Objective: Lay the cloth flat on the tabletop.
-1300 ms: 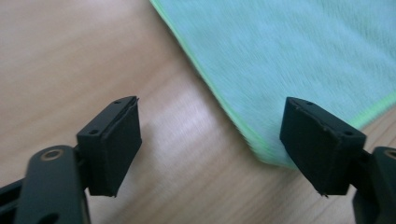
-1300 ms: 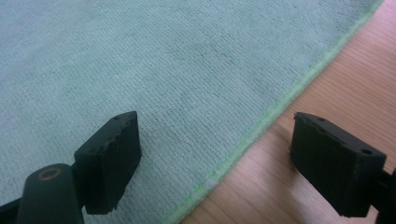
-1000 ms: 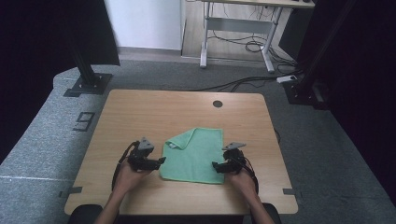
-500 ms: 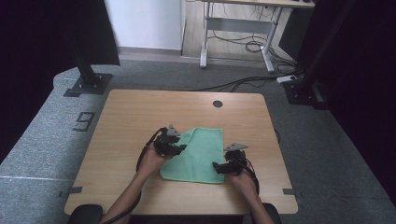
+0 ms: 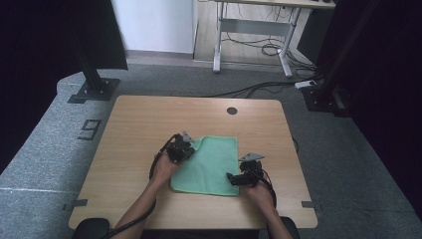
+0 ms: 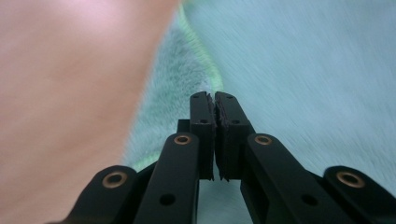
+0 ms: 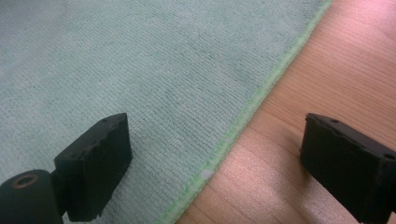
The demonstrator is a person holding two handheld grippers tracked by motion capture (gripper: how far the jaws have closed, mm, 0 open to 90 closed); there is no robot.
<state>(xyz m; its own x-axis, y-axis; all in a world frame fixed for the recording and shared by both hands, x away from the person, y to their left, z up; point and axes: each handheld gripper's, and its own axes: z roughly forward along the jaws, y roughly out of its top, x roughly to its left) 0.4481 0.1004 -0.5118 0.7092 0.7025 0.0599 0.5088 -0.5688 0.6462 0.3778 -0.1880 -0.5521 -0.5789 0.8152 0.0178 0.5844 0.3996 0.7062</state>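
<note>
Green cloth (image 5: pixel 211 167) soft, light, limp; best taken at hem; left gripper (image 6: pixel 214 100) jaws just closed, pinching folded edge; right gripper (image 7: pixel 215 154) jaws apart, straddling hem.

Green cloth (image 7: pixel 140 60): soft, matt, fuzzy microfibre with a stitched hem. Surface (image 5: pixel 149 124): pale wood grain, smooth, faint sheen. Claw pads (image 7: pixel 93 163): matt black plastic.

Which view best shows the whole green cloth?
The high view: the green cloth lies whole on the table, all edges visible. The left gripper view gives blurred fabric near its hem; the right gripper view gives one hemmed edge.
</note>
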